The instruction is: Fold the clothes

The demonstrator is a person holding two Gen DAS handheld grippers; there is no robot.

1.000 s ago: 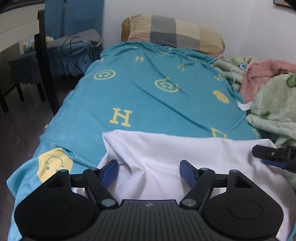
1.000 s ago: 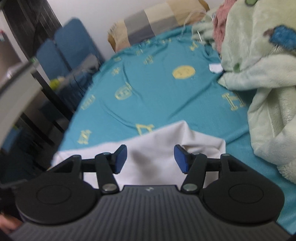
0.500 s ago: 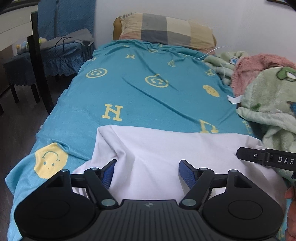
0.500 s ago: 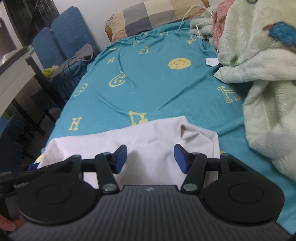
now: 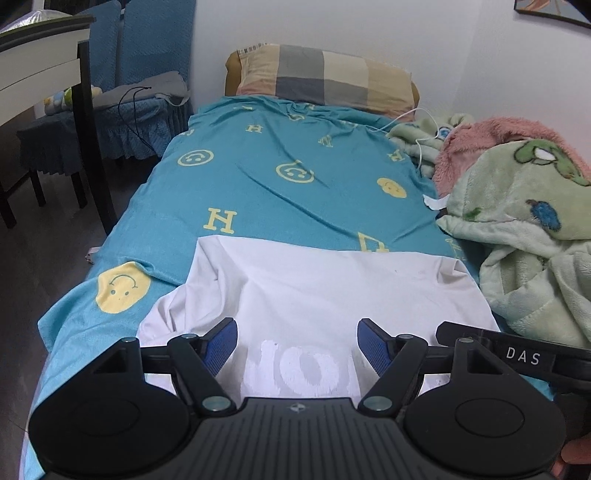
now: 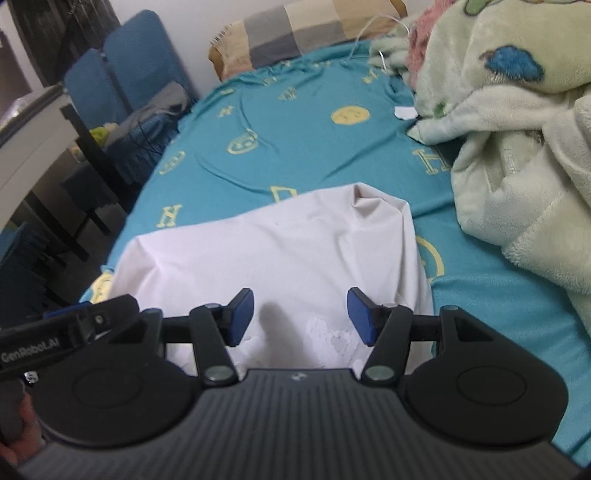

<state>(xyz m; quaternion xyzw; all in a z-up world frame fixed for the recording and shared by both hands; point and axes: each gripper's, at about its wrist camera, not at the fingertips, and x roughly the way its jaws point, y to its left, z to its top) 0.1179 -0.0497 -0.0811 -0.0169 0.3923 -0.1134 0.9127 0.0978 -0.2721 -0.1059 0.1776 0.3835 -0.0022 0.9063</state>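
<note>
Soft, even indoor light with faint shadows; fisheye bending curves both frames' edges, and the right wrist view is slightly blurred, dim at its left.

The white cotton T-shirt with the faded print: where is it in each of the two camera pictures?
Left wrist view: the white cotton T-shirt lies bottom centre, spread on the teal bedsheet.
Right wrist view: the T-shirt lies centre, slightly left.
Shared landmark: the checked pillow at the bed's far end.
</note>
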